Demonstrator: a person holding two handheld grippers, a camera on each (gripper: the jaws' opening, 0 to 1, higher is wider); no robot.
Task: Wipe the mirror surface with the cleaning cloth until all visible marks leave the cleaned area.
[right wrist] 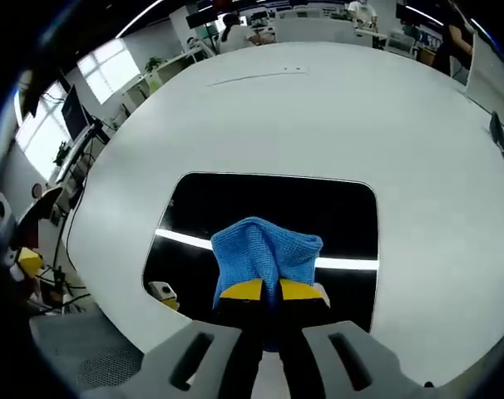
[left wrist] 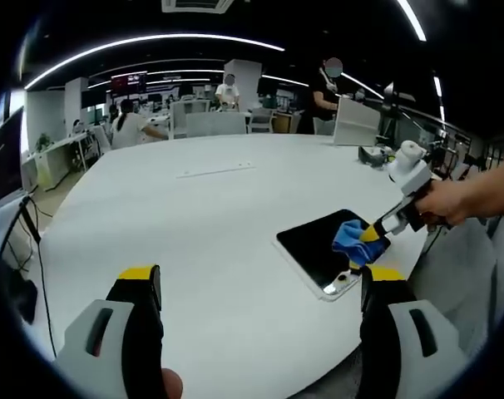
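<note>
Pinching blue cloth (right wrist: 264, 249) on mirror (right wrist: 235, 204), right gripper (right wrist: 263, 291), left gripper (left wrist: 256, 287) wide, white table (left wrist: 194, 216), office.

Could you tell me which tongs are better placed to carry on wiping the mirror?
Right. The right tongs are shut on the blue cloth, pressed to the mirror. The left tongs are open, holding nothing, off to the mirror's side.

Blue cloth (right wrist: 264, 249) on a black-looking mirror (right wrist: 235, 208), white table (right wrist: 335, 108), yellow-tipped jaws.
</note>
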